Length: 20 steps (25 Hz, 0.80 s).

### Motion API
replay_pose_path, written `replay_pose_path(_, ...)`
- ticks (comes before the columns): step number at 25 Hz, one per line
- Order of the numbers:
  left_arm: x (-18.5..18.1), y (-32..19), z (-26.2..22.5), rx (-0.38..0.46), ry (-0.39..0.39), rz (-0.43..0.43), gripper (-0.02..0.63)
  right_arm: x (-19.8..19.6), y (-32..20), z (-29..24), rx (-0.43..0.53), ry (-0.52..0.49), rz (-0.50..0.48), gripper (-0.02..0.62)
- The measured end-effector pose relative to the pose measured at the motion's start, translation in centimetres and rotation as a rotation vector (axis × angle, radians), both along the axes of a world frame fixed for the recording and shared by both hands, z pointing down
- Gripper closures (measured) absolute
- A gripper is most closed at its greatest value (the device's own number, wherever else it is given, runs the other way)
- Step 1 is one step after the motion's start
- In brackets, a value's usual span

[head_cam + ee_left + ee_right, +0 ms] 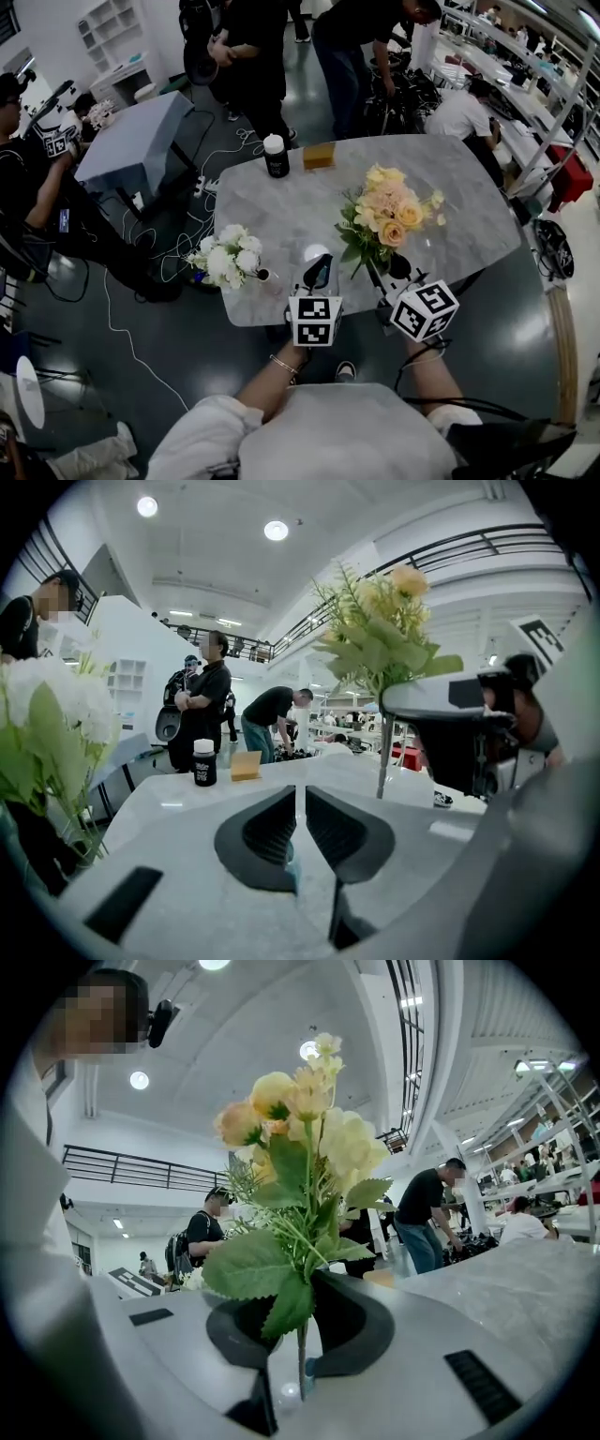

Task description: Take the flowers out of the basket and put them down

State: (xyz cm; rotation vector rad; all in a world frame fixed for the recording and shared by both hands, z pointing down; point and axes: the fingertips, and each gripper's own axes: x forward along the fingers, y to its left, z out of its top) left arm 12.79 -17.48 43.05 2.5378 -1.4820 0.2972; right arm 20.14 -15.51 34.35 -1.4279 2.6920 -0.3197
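Both arms reach forward side by side, left forearm (274, 380) bare, right forearm (433, 373) too, with a gripper in each hand. The left gripper (317, 274) has its jaws pretty much together and nothing in them. Just beside it, the right gripper (394, 268) is pinched on a flower stem (300, 1354), holding it upright.

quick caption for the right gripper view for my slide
Right gripper shut on the stem of a yellow and peach flower bunch, held upright, marble table at right
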Motion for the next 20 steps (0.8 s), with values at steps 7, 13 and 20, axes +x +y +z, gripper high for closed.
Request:
replay_pose_path(7, 0.3, 0.9, -0.6, 0.004, -0.019, 0.026, 0.592, 0.5, 1.5, 0.3, -0.034, -0.018, 0.045, 0.546)
replay_pose_path(13, 1.2, 1.5, 0.5, -0.025, -0.006, 0.068, 0.595, 1.5, 1.8, 1.8, -0.072, -0.028, 0.074, 0.546)
replay_pose_path(20, 4.7, 2.2, 1.9, -0.05, 0.008, 0.101, 0.597, 4.1, 1.7, 5.0, -0.192, -0.012, 0.058, 0.546)
